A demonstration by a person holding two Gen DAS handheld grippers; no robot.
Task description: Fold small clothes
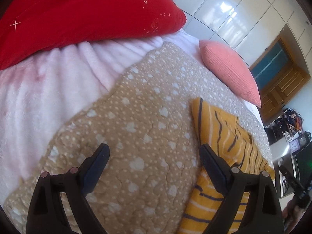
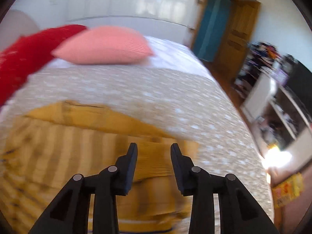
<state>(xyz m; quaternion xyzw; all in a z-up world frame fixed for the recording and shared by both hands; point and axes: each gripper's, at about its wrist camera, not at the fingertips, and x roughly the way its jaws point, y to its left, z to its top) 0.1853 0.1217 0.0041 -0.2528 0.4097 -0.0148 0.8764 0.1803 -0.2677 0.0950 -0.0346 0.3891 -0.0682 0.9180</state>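
Left gripper (image 1: pixel 154 152) spread wide and empty above tan quilt (image 1: pixel 126 117), yellow striped garment (image 1: pixel 220 142) just right of its fingers; right gripper (image 2: pixel 154 150) part open over the same blurred cloth, gripping nothing, probably between folds; red pillow (image 1: pixel 78 15) pattern sharp in left view only

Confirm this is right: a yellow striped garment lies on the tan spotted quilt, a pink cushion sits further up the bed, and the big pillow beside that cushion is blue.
One detail is off: the big pillow is red, not blue, as the left wrist view shows plainly. The rest stands: the yellow striped garment lies on the tan spotted quilt, and the pink cushion sits further up the bed.
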